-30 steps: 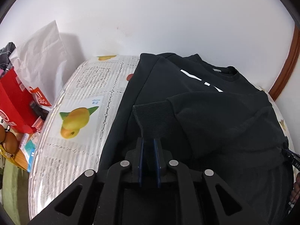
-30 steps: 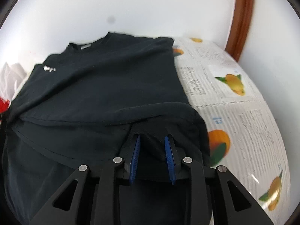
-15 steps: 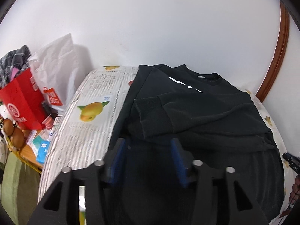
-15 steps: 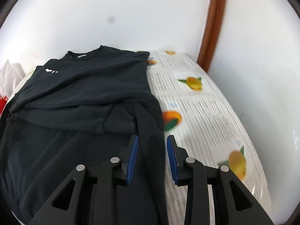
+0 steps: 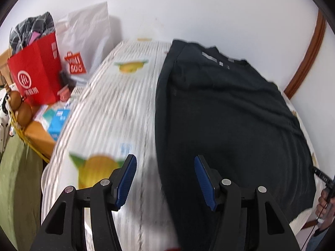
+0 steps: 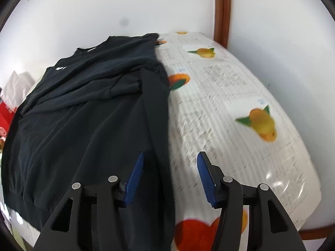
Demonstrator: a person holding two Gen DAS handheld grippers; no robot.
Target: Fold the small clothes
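Note:
A black sweatshirt lies flat on the table, collar toward the wall, with both sleeves folded across its body. It also shows in the right wrist view. My left gripper is open and empty, hovering over the sweatshirt's left edge near the hem. My right gripper is open and empty, hovering over the sweatshirt's right edge near the hem. A folded sleeve runs down along the right edge.
The table carries a white tablecloth printed with fruit and text. A red paper bag and a white plastic bag stand left of the table, with clutter below them. A wooden door frame rises at the back right.
My left gripper let go of the sleeve cuff, opened wide and pulled back toward the hem. My right gripper also drew back and opened wider. The sleeves now rest on the sweatshirt.

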